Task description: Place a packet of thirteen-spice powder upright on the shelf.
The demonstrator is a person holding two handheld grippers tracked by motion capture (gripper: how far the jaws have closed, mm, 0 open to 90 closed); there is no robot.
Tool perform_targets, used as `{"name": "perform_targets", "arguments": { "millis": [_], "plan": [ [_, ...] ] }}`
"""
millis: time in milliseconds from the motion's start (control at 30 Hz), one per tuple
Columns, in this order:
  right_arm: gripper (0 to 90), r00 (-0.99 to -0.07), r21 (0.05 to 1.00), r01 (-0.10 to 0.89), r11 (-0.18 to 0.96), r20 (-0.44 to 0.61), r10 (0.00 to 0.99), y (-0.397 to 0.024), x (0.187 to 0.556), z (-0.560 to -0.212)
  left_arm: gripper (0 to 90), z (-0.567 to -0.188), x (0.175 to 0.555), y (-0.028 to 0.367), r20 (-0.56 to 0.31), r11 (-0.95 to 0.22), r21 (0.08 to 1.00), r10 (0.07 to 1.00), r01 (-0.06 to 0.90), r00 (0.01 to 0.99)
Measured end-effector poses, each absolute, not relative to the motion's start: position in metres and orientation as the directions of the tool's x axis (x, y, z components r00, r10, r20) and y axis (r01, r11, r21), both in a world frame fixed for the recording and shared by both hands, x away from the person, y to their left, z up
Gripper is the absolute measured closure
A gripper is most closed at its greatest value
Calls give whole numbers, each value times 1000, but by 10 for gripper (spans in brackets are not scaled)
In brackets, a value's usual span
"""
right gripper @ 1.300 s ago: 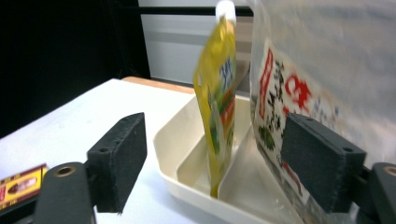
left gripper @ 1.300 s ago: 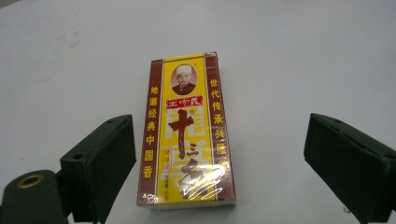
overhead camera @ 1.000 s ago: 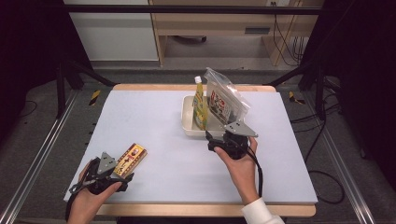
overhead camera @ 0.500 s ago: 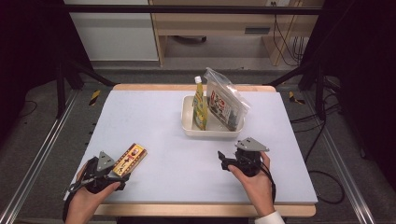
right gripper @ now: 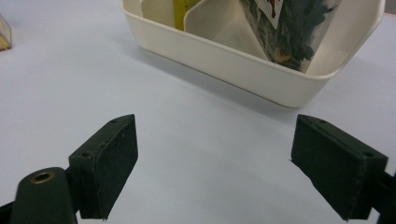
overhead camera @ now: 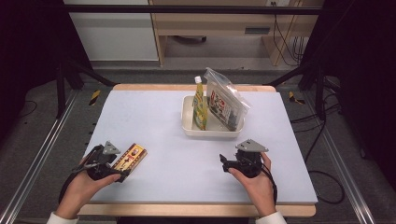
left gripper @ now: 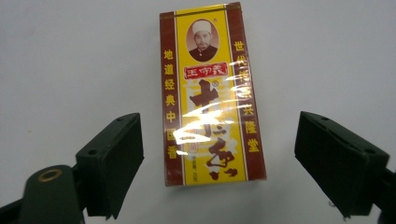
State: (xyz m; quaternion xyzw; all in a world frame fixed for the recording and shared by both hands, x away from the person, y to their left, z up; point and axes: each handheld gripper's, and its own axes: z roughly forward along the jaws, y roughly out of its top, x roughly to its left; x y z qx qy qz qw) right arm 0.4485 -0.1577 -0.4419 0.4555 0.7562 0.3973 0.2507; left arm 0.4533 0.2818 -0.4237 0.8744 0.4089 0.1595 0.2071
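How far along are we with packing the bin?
Done: a bottle and a bag stand in the bin. In hand: nothing; the left claw is open around the box lying flat on the table, and the right claw is open and empty. Left: probably grasping the box and binning it.

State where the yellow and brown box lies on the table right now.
In the high view the yellow and brown box lies flat on the table's near left part, just ahead of the left gripper, whose open jaws flank it without touching, well left of the white tray.
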Motion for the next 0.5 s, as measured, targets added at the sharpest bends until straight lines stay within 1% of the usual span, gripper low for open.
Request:
{"name": "perform_targets", "arguments": {
  "millis": [33, 67, 233, 333, 367, 400, 500],
  "plan": [
    [154, -461, 826, 490, 279, -26, 887, -158, 449, -442, 168, -423, 456, 280, 95, -592, 468, 772, 657, 628],
    [154, -461, 826, 490, 279, -26, 887, -158, 449, -442, 165, -423, 456, 280, 95, -592, 468, 772, 657, 628],
    [153, -463, 824, 491, 284, -29, 886, -158, 448, -442, 171, -430, 463, 272, 108, -648, 377, 740, 661, 664],
    [150, -473, 818, 497, 292, -27, 881, -156, 447, -442, 211, -433, 467, 273, 114, -654, 349, 740, 671, 663],
    [150, -478, 817, 494, 298, -31, 878, -156, 447, -442, 273, -433, 467, 275, 122, -656, 345, 741, 672, 661],
    [150, -481, 816, 494, 300, -31, 876, -156, 447, -442, 308, -433, 468, 276, 120, -658, 336, 740, 674, 662],
    [150, -483, 815, 495, 301, -30, 875, -156, 447, -443, 295, -434, 469, 278, 100, -654, 334, 741, 679, 664]
  ]
}}
